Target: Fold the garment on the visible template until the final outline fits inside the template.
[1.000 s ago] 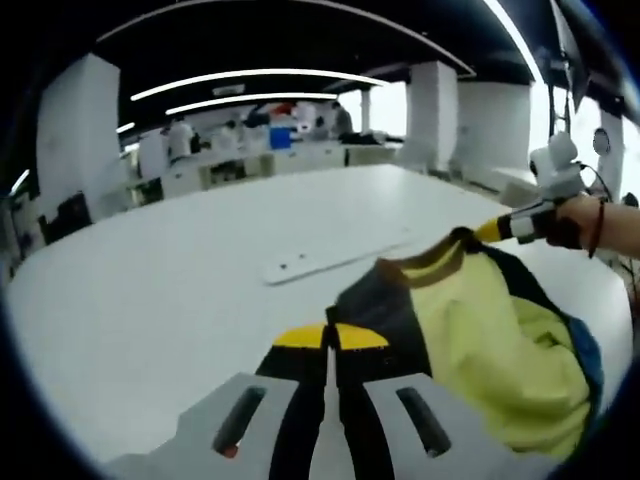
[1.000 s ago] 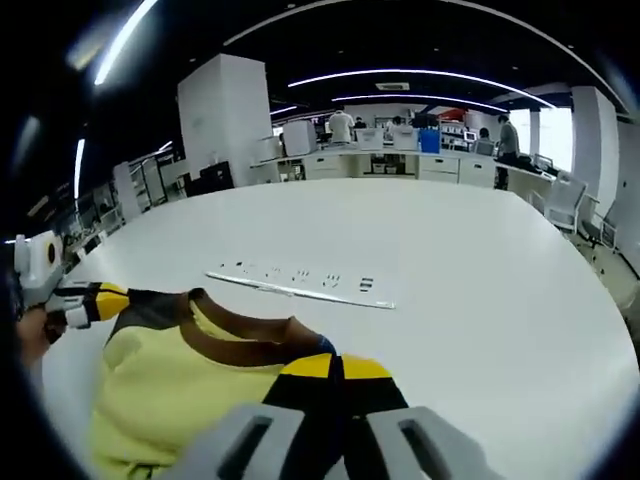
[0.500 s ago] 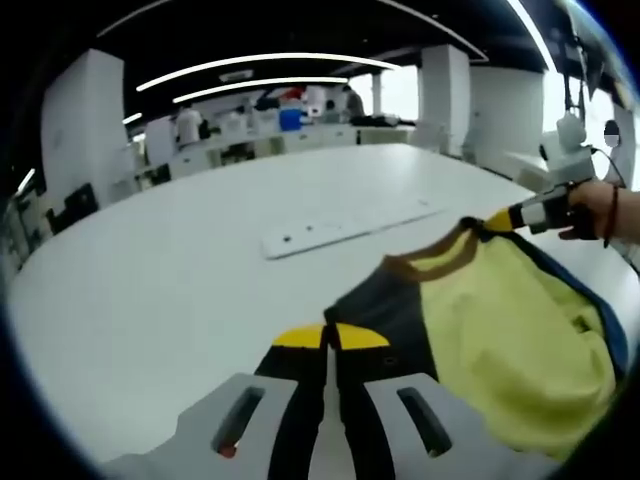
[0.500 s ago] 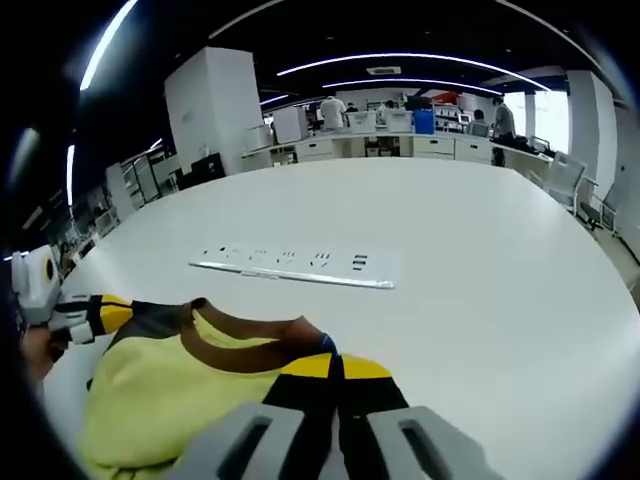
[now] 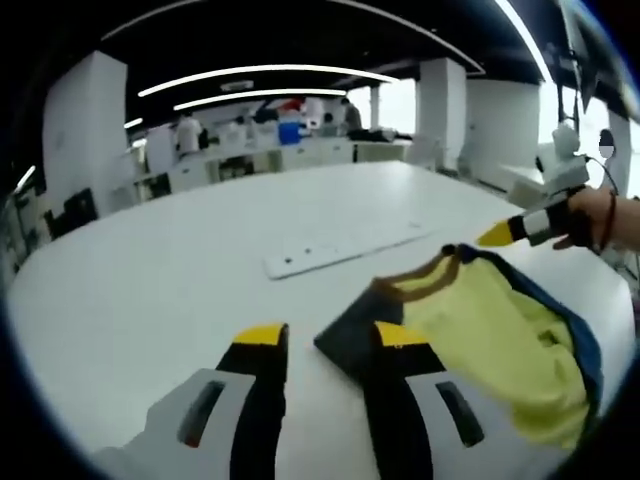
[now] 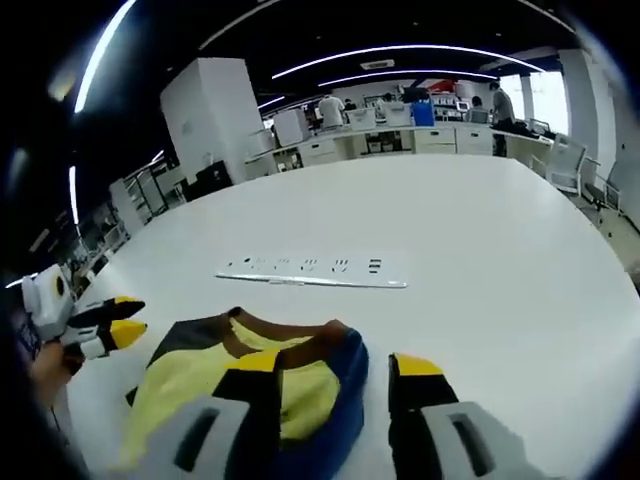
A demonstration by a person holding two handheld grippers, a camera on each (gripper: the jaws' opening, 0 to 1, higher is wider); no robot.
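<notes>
A yellow garment (image 5: pixel 490 330) with a brown collar, dark shoulders and a blue edge lies rumpled on the white table (image 5: pixel 150 280). My left gripper (image 5: pixel 330 340) stands open, its right jaw over the garment's dark shoulder corner and nothing held between the jaws. My right gripper (image 6: pixel 335 365) is open too, its left jaw over the garment (image 6: pixel 190 375) and its blue edge lying in the gap. The right gripper (image 5: pixel 497 236), held by a hand (image 5: pixel 595 215), hovers just beyond the collar. The left gripper (image 6: pixel 115 322) shows at the garment's left, jaws apart.
A long white strip with small marks (image 6: pixel 310 268) lies flat on the table (image 6: pixel 500 260) beyond the garment, and the same strip (image 5: pixel 340 248) shows from the left side. People stand at counters (image 6: pixel 400 135) far behind. White pillars (image 6: pixel 210 110) rise at the back.
Both grippers were shut on the garment's shoulders, holding it up; both have opened and let go. The garment has dropped and now lies slack on the table.
</notes>
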